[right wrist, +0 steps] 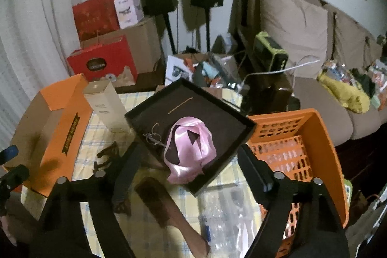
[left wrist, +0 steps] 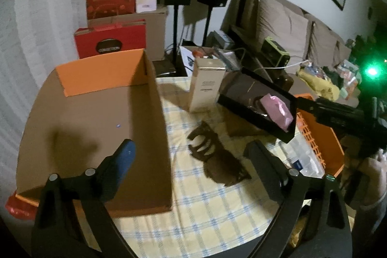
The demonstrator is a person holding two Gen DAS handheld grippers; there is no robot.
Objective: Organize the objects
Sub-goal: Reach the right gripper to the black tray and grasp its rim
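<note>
Beneath both sets of jaws, one checked-cloth surface (left wrist: pixel 212 214) carries the clutter. One large orange cardboard box (left wrist: pixel 96 127), open-topped, lies under the left gripper (left wrist: pixel 193 158), whose jaws stand spread with nothing between them, one blue-tipped finger (left wrist: pixel 125 156) over the box and the other over the cloth. One orange plastic basket (right wrist: pixel 314 137) sits to the right of the right gripper (right wrist: pixel 191 173). One black tray (right wrist: pixel 193 117) is tilted ahead of the right jaws, which stand apart around its near corner; whether the pads press on it cannot be told. One tall cream carton (right wrist: pixel 106 105) stands upright between box and tray. One pink ribbon bundle (right wrist: pixel 191 149) and one small metal ring piece (right wrist: pixel 152 137) lie in the tray. Both grippers point downward at a slant.
</note>
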